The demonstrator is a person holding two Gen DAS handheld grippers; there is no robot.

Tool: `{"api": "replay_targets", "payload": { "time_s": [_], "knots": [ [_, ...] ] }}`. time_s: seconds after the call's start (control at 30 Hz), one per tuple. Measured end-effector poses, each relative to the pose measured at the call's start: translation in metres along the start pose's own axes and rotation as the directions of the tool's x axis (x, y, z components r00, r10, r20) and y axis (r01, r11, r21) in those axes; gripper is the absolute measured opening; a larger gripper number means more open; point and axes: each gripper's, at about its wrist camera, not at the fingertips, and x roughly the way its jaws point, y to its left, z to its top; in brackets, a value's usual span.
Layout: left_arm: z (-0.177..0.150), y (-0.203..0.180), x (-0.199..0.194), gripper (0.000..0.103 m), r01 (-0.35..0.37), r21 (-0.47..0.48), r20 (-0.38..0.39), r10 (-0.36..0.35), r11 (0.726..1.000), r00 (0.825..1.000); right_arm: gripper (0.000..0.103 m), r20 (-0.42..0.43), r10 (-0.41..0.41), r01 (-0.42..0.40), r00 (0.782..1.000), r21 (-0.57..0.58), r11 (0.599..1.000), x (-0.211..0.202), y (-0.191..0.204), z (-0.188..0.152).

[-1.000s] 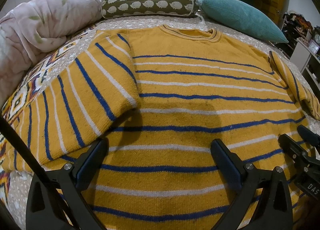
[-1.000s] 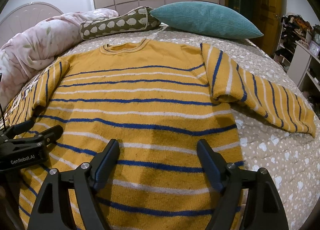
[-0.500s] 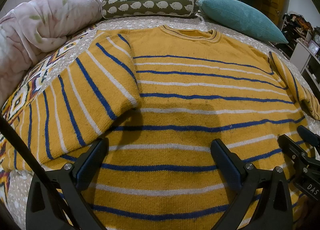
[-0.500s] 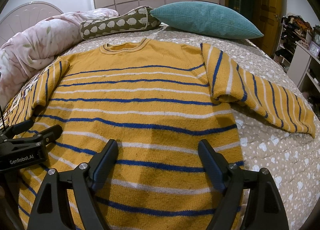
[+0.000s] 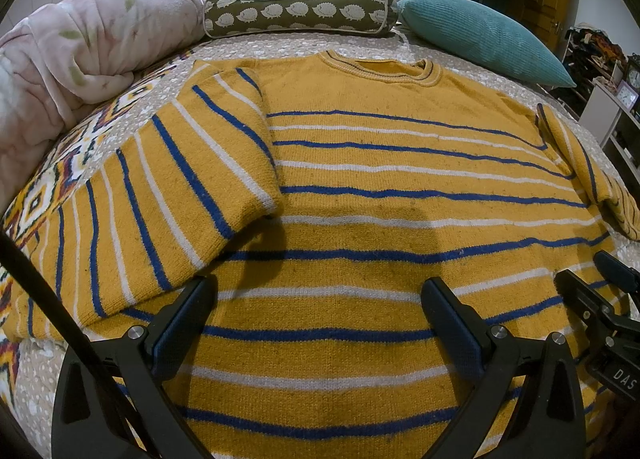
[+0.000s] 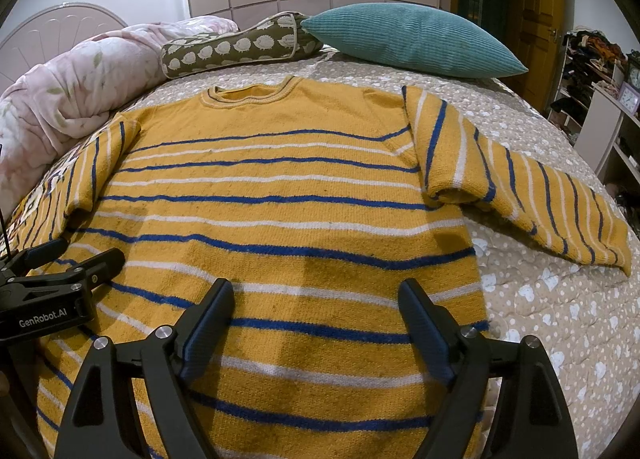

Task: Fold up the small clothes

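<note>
A yellow sweater (image 5: 380,179) with blue and white stripes lies flat on the bed, collar at the far end; it also fills the right wrist view (image 6: 280,199). Both sleeves spread out to the sides: the left sleeve (image 5: 160,195) and the right sleeve (image 6: 520,187). My left gripper (image 5: 316,299) is open and empty, hovering over the lower left of the sweater body. My right gripper (image 6: 316,299) is open and empty over the lower right of the body. Each gripper shows at the edge of the other's view.
A pink floral duvet (image 5: 80,43) is bunched at the left. A green hedgehog-print bolster (image 5: 300,15) and a teal pillow (image 5: 480,43) lie at the head of the bed. The dotted beige bedspread (image 6: 560,319) shows right of the sweater. Shelves (image 6: 600,107) stand at the far right.
Both grippers have stayed open and almost still; the views shift only very slightly. The sweater has not moved.
</note>
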Motion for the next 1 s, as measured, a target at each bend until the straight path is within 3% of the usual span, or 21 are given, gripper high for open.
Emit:
{"api": "replay_targets", "payload": {
  "time_s": [1.0],
  "knots": [
    [-0.0005, 0.0, -0.0042, 0.103, -0.015, -0.001, 0.016, 0.015, 1.0, 1.0, 0.092, -0.004, -0.005, 0.005, 1.0, -0.016, 1.0, 0.0022, 0.0036, -0.0018]
  ]
}}
